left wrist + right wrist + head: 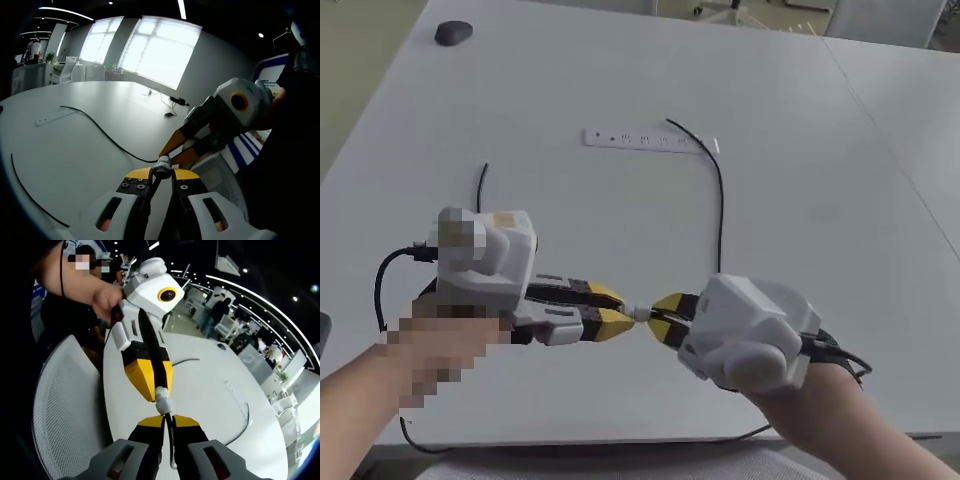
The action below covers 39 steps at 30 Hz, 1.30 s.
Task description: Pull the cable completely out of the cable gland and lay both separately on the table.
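A small white cable gland (640, 313) hangs in the air over the table's near edge, between the two grippers' yellow tips. My left gripper (623, 318) comes in from the left and is shut on the gland (161, 166). The right gripper (660, 322) faces it from the right, shut on the black cable (171, 436) just behind the gland (162, 401). From there the cable (720, 205) runs away across the white table (800, 180) toward the power strip. In the left gripper view, the right gripper (176, 148) enters from the right, its tips almost touching the gland.
A white power strip (645, 140) lies mid-table near the cable's far end. A short black wire (482, 185) lies at left, a dark rounded object (453, 32) at the far left corner. A white mesh chair (60, 405) stands below the table's edge. People stand in the background.
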{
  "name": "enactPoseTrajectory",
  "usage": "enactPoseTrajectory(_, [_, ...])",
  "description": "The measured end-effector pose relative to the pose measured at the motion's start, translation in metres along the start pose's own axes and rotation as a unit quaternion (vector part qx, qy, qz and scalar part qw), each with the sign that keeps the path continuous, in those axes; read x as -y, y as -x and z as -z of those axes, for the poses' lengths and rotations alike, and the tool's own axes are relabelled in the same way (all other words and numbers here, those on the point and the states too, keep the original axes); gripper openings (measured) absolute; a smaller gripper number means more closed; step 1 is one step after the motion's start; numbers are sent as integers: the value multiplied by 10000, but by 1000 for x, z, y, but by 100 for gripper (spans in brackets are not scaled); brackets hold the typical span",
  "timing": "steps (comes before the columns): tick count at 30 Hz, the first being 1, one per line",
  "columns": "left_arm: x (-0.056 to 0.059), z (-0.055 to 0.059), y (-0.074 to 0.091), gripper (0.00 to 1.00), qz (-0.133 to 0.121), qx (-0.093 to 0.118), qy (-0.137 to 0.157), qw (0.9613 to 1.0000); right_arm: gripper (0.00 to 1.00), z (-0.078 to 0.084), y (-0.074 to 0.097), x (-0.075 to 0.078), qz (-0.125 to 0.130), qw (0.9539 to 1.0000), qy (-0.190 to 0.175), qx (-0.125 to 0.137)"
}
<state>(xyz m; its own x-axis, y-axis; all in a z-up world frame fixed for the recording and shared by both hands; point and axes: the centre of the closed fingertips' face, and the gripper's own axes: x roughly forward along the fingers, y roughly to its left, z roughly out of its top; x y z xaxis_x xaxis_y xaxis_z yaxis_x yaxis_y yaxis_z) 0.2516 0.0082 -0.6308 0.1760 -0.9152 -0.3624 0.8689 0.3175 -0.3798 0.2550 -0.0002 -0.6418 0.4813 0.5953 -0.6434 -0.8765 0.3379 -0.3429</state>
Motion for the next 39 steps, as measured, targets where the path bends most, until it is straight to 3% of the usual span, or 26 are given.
enactPoseTrajectory(4, [1,2,-2,15,-21,-41,-52,10000,1,3,0,-1,-53,9995,-323,7])
enactPoseTrajectory(16, [-1,-6,-3,15,-76,44,-171,9998,0,3,4,9,59,9978,-639,181])
enactPoseTrajectory(25, [-4,-7,-3,15,-152,37,-296,9994,0,15,5,15,151,9947,-1006,165])
enactPoseTrajectory(33, [-6,-8,0,15,-210,86,-296,9993,0,31,8,26,328,9868,-1583,112])
enactPoseTrajectory(36, [-7,-7,0,15,-234,91,-310,9992,0,41,8,30,406,9823,-1825,76])
enactPoseTrajectory(39, [-6,-6,0,15,-243,73,-294,9992,0,53,8,34,512,9745,-2183,-19])
